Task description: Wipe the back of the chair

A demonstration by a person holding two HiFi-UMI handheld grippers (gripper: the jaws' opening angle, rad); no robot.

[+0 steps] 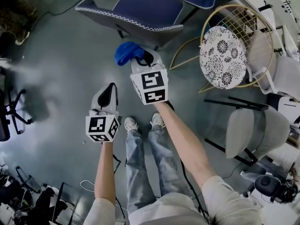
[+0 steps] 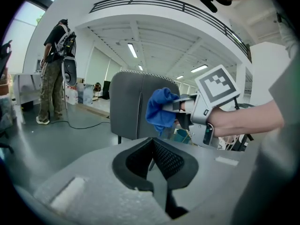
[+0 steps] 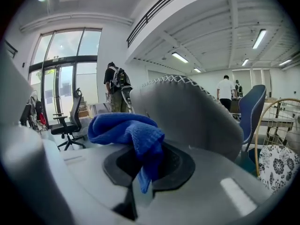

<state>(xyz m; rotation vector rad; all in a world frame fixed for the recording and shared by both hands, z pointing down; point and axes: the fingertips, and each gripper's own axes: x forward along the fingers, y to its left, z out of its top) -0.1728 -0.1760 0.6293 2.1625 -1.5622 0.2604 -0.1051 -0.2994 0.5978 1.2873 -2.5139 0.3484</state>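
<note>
Looks like approach: right tongs (image 3: 146, 162) grip blue cloth (image 3: 123, 127) near chair back (image 3: 192, 114); next, press on (left tongs (image 2: 153, 154) closed, empty).

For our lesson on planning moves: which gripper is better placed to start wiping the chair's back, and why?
Right. The right gripper clamps the blue cloth close to the chair back; the left gripper is shut, empty and farther from it.

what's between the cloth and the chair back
Nothing visible. The right tool holds the cloth up in front of the chair back, and only open air shows between them.
</note>
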